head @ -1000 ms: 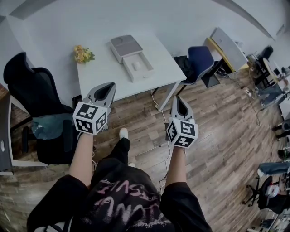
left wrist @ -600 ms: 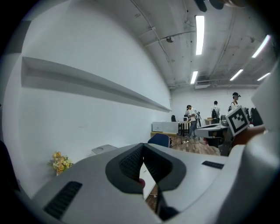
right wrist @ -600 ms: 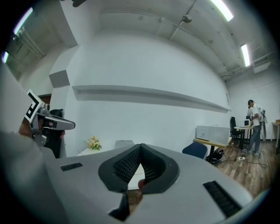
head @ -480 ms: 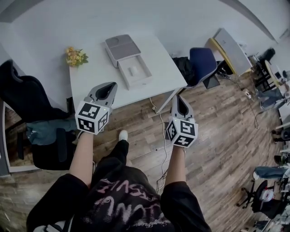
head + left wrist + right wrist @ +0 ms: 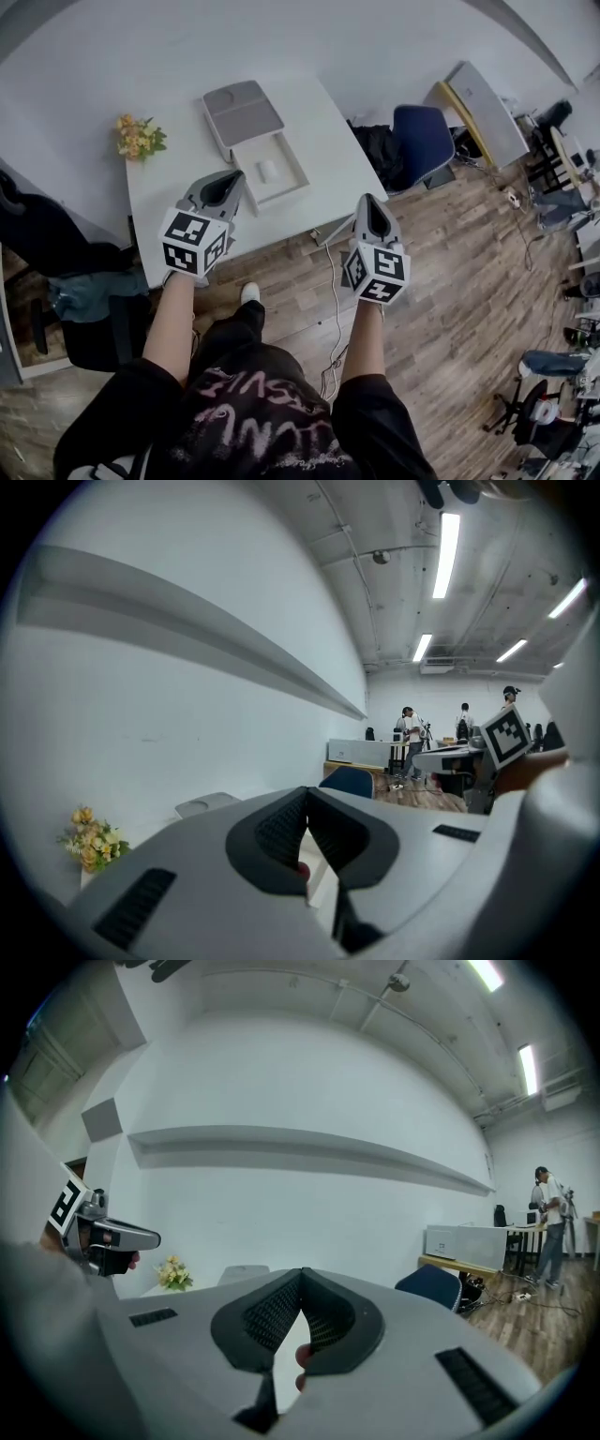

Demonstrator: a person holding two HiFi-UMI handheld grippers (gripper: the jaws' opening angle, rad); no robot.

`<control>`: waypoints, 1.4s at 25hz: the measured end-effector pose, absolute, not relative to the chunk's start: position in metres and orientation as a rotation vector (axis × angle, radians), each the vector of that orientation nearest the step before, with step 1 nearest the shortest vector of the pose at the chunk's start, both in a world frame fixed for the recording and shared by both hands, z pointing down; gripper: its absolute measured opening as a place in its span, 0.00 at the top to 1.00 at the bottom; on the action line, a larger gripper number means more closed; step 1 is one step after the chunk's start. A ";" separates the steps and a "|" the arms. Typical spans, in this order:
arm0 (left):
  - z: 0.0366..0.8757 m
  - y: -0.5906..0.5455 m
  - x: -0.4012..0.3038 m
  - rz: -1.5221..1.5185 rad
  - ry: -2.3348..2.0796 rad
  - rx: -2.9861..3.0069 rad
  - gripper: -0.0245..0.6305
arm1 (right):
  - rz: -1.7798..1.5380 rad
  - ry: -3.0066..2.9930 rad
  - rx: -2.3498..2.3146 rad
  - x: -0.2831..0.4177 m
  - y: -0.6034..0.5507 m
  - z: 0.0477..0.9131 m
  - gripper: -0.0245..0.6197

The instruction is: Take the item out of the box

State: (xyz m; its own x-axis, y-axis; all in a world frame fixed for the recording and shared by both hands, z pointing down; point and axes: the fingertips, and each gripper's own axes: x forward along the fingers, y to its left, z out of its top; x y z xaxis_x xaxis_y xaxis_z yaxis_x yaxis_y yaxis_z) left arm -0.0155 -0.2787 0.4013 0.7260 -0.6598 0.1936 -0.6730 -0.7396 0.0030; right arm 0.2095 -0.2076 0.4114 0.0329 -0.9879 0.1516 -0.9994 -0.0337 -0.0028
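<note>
The left gripper (image 5: 232, 183) has its jaws pressed together on nothing. The small white rounded item (image 5: 268, 170) lies in the shallow open white cardboard box (image 5: 296, 174), just ahead-right of them. The right gripper (image 5: 372, 204), jaws also closed and empty, sits well right of it. Arriving closed (neither pair parted yet) could shove the box instead of gripping.
</note>
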 end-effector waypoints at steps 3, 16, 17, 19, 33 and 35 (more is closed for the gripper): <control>0.402 -0.310 -0.010 0.296 -1.103 2.846 0.96 | 0.179 -2.123 2.186 0.214 -0.240 0.410 0.95; 0.406 -0.395 0.001 0.328 -1.100 2.814 0.96 | 0.210 -2.139 2.154 0.223 -0.334 0.413 0.95; 0.407 -0.397 0.001 0.332 -1.101 2.812 0.96 | 0.211 -2.143 2.149 0.223 -0.338 0.413 0.95; 0.406 -0.402 0.000 0.334 -1.114 2.805 0.96 | 0.214 -2.157 2.141 0.223 -0.346 0.412 0.95; 0.405 -0.429 0.024 0.364 -1.310 2.700 0.96 | 0.236 -2.328 1.974 0.249 -0.408 0.410 0.95; 0.407 -0.432 0.029 0.371 -1.328 2.680 0.96 | 0.240 -2.349 1.948 0.253 -0.414 0.410 0.95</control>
State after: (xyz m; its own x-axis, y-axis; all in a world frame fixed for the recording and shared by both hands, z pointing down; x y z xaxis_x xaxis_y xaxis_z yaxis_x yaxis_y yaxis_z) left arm 0.0291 -0.4318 0.4072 0.5831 -0.7647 0.2742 -0.7961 -0.6052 0.0052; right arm 0.2529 -0.4142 0.4104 -0.1880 -0.9688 0.1613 -0.9814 0.1789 -0.0694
